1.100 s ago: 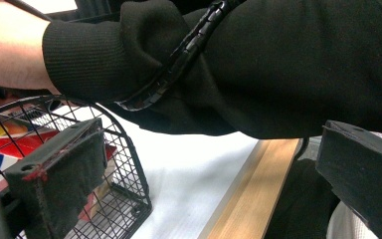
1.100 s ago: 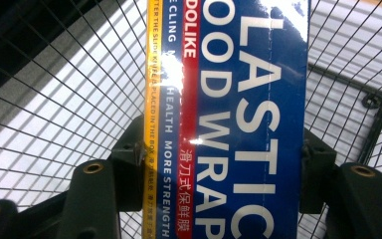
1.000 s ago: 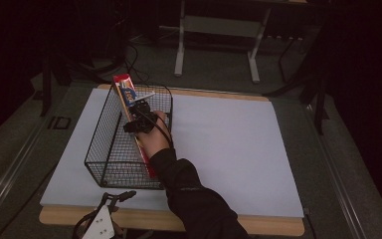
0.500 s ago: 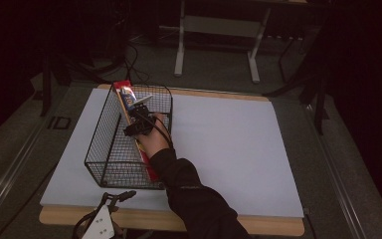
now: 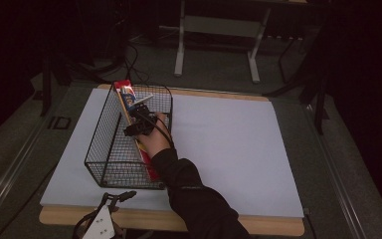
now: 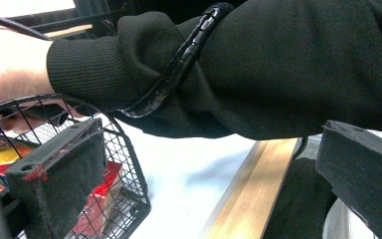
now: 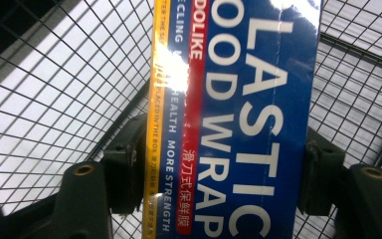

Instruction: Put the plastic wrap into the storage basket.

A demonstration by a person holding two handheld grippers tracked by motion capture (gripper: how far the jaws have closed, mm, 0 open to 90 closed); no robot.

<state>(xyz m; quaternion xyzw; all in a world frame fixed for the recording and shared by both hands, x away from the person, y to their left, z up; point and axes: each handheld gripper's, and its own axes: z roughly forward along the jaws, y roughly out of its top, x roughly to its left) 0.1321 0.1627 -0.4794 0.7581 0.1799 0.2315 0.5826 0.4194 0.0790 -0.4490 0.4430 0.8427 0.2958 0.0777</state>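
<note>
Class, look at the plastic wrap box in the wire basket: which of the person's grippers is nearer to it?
Right. The right gripper has its jaws on both sides of the box; the left gripper hangs off the table's near edge, outside the basket.

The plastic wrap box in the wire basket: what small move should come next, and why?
Probably lower it a little further. The right gripper grips the plastic wrap box between both jaws, and its far end sticks up over the wire basket rim, so it seems not settled.

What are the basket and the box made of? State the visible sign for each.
Basket: black wire mesh, probably coated metal; the open grid shows the table through it. Box: seemingly glossy printed cardboard; glare patches sit on its flat lettered face.
</note>
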